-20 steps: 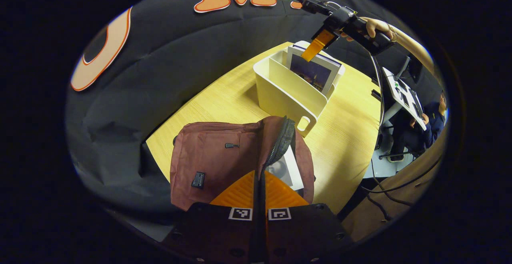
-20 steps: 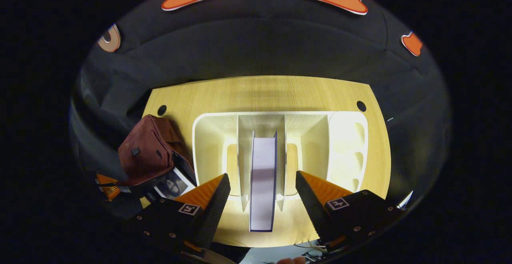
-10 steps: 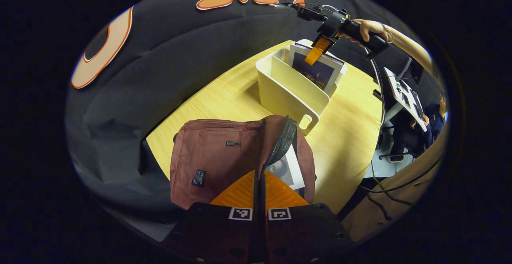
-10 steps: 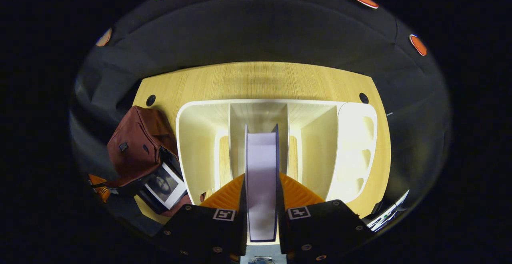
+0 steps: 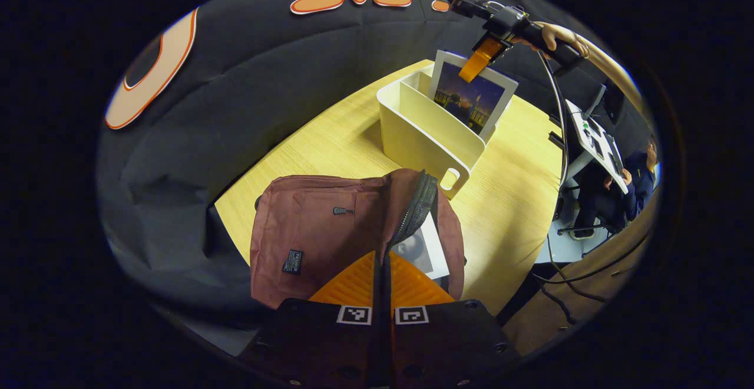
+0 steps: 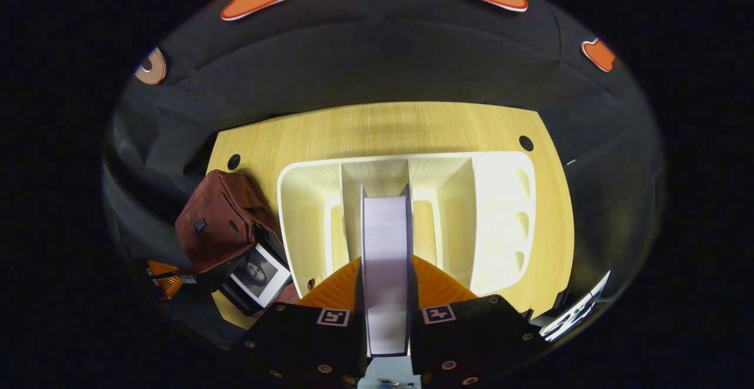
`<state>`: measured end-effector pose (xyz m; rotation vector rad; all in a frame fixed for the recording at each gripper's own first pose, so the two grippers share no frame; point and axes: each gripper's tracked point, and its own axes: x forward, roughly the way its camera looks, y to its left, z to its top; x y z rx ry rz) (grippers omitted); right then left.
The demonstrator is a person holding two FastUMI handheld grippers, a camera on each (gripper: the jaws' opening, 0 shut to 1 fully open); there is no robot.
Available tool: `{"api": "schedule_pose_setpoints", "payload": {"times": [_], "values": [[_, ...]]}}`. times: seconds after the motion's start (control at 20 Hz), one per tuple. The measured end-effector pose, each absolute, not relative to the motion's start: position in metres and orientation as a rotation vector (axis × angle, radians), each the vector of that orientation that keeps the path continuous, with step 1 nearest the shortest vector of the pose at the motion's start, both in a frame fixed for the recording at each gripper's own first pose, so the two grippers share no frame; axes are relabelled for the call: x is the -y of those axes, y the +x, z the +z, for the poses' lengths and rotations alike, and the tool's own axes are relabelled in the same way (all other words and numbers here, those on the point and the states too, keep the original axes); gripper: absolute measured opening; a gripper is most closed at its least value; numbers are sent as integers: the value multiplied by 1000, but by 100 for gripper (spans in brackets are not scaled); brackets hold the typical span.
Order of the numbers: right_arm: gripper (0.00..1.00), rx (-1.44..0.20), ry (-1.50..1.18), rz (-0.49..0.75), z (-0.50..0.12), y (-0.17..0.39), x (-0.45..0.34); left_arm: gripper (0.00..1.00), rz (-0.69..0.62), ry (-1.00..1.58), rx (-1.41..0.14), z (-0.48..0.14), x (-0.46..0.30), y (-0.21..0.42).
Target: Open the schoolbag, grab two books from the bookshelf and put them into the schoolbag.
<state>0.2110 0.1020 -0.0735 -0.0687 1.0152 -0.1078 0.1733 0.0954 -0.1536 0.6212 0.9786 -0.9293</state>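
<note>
So, left gripper view: left gripper (image 5: 382, 271) sits low w/ its fingers pinched together on the bag (image 5: 330, 230) mouth, clamping the zip edge (image 5: 415, 209) that rises just ahead of the tips. Likely reason: holding the opening up so a book can drop in. One book (image 5: 425, 249) already sits inside, just right of the tips, pale cover showing in the gap. Far ahead and up, the right gripper (image 5: 482, 62) pinches the top edge of the 2nd book (image 5: 471, 97), which stands partly out of the rack (image 5: 427, 135) on the table (image 5: 518, 194).

Right gripper view: right gripper (image 6: 386, 294) looks straight down, both fingers pressed on the 2nd book (image 6: 386, 259), page edge facing up between them. Gripped across its thickness prob. so it hangs plumb and clears the dividers. Rack (image 6: 500, 218) lies right below; middle slot under the book. Bag (image 6: 221, 224) is off to the left, mouth gaping, w/ the 1st book (image 6: 256, 274) showing inside and the left gripper (image 6: 162, 277) at its edge.
</note>
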Motion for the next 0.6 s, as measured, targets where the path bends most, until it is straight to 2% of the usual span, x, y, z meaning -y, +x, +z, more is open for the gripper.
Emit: {"api": "schedule_pose_setpoints", "payload": {"times": [0.35,0.6], "values": [[30,-870,-12,-77,18,163,-109,1,-930,616,-969,-151,-98,173],[30,-837,18,-40,44,100,-120,1,-933,625,-961,-150,-98,173]]}}
